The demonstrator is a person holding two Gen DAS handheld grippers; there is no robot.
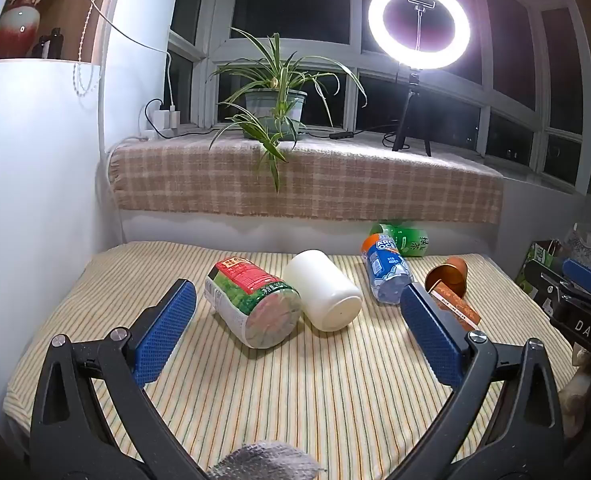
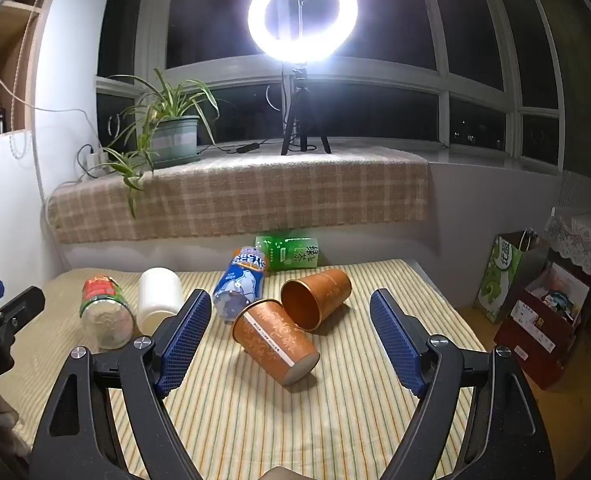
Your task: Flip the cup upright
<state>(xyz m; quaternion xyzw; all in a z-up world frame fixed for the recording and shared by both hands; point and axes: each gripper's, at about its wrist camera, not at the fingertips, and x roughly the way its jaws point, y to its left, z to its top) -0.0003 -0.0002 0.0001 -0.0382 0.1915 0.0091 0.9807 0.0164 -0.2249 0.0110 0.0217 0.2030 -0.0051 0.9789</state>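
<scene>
Striped surface [image 2: 335, 420], items left to right:
- Clear jar [image 2: 105, 312], red-green label, on its side.
- White cup [image 2: 159, 298], on its side, touching the jar.
- Blue bottle [image 2: 239, 280], lying down; green bottle [image 2: 289, 253] behind it.
- Two copper cups, both tipped over: patterned cup [image 2: 275, 340] nearest; plain cup [image 2: 315, 296] just behind.

Left gripper [image 1: 297, 326]: jaws apart, empty, facing jar and white cup. Right gripper [image 2: 289, 336]: jaws apart, empty, flanking the copper cups.
</scene>
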